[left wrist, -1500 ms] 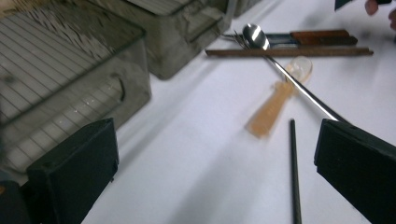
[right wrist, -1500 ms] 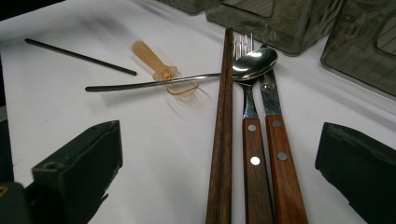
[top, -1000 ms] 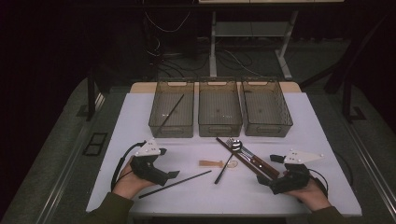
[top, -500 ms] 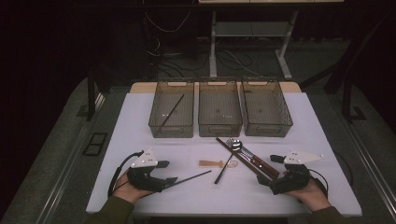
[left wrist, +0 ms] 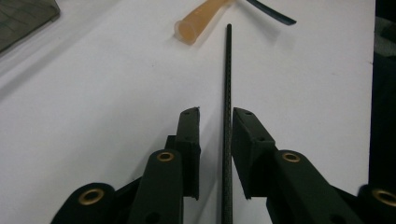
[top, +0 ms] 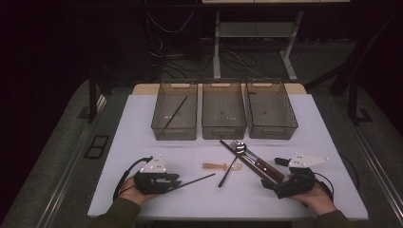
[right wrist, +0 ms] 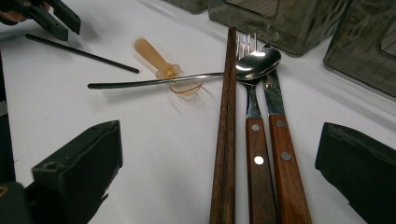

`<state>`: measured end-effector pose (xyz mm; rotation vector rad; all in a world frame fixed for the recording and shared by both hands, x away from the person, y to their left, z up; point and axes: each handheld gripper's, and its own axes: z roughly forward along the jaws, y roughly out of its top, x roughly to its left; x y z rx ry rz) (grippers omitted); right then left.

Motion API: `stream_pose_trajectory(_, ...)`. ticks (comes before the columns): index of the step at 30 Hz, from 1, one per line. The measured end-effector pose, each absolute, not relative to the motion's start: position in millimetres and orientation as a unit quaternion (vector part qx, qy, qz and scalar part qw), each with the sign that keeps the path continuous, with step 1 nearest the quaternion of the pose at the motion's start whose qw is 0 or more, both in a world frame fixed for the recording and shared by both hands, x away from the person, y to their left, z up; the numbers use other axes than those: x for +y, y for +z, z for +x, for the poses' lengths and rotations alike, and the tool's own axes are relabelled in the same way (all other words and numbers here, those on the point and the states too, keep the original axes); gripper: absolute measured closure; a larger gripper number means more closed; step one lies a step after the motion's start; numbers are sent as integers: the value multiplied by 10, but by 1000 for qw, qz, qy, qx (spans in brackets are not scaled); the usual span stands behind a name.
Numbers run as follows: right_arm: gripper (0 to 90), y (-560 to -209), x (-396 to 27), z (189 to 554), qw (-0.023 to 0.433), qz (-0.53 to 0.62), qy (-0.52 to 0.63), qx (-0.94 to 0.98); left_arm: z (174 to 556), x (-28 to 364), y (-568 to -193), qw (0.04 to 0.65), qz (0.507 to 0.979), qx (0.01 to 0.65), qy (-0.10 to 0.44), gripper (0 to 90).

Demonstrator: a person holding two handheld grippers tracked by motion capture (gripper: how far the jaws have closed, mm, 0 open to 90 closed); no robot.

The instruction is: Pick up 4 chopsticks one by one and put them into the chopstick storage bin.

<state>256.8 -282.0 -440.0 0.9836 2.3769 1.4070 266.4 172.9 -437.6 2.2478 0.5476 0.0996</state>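
Black chopstick (left wrist: 228, 93) between fingers (left wrist: 189, 135), contact unclear

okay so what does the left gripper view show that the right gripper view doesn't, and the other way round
Left gripper view alone: the left gripper from behind, its jaws open on either side of the thin black rod, not closed on it.

Right gripper view alone: the wooden chopsticks, two wood-handled utensils, one of them a fork, a metal spoon and the lower walls of the bins. The right gripper is wide open around the handles.

Both: the white table, the black rod and the small amber spoon.
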Motion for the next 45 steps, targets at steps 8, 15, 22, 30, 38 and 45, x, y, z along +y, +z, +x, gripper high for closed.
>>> stream_pose_trajectory(8, 9, -4397, -2824, 2569, 105, 333, 478, 806, 2669, 1704, -4419, 388, 897, 212, 19, 799)
stream_pose_trajectory(15, 9, -4395, -2826, 2570, 105, 334, 479, 805, 2671, 1683, -4452, 376, 902, 210, 14, 803)
stream_pose_trajectory(22, 9, -4392, -2824, 2569, 106, 334, 478, 805, 2651, 1671, -4466, 375, 902, 214, 23, 840)
stream_pose_trajectory(30, 9, -4386, -2824, 2563, 107, 333, 479, 805, 2641, 1655, -4460, 371, 906, 202, 31, 857)
stream_pose_trajectory(38, 9, -4384, -2827, 2564, 107, 334, 479, 805, 2661, 1649, -4438, 368, 908, 200, 22, 857)
stream_pose_trajectory(45, 9, -4383, -2829, 2565, 107, 333, 480, 804, 2681, 1655, -4388, 378, 901, 211, 5, 857)
